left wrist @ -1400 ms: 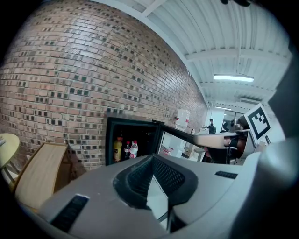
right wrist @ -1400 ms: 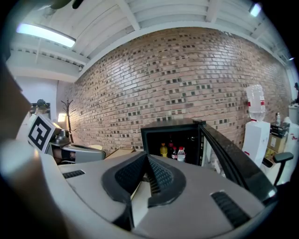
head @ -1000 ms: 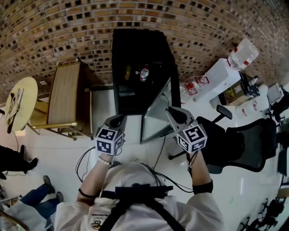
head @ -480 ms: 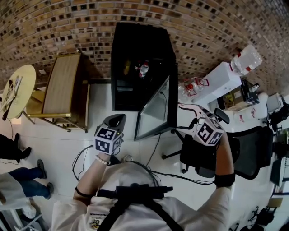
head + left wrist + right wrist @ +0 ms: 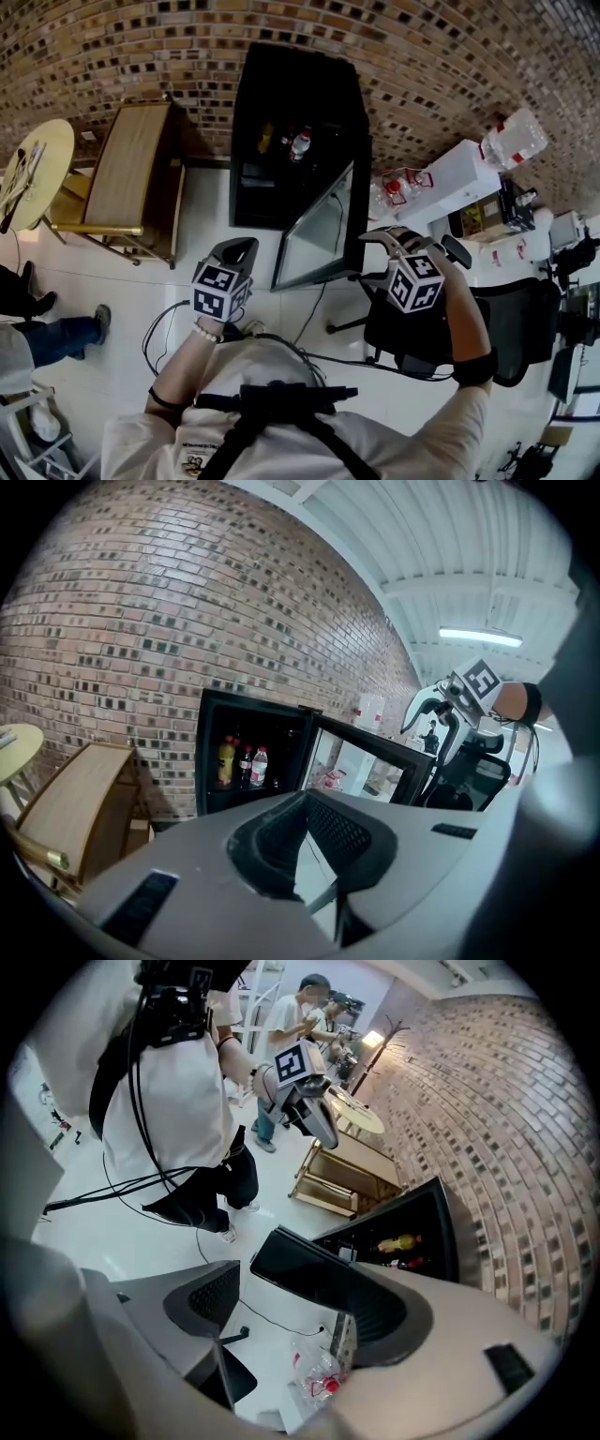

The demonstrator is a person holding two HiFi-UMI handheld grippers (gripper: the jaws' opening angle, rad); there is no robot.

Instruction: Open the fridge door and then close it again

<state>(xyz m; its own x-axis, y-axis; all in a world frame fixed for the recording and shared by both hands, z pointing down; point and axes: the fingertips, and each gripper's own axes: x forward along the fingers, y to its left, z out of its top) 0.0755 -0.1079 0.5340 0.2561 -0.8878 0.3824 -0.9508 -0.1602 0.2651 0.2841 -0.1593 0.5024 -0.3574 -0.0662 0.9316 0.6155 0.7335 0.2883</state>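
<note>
Door (image 5: 321,232) ajar; right tool (image 5: 394,242) just opened, empty, seemingly beside edge.

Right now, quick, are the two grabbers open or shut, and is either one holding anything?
Left gripper: jaws shut, holding nothing.
Right gripper: jaws have just been opening, now wide apart, nothing between them.

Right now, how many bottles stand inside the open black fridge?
3, in a row inside the black fridge: a yellow bottle, beside it a dark red-capped bottle, then a clear red-capped bottle. Others may be hidden.
</note>
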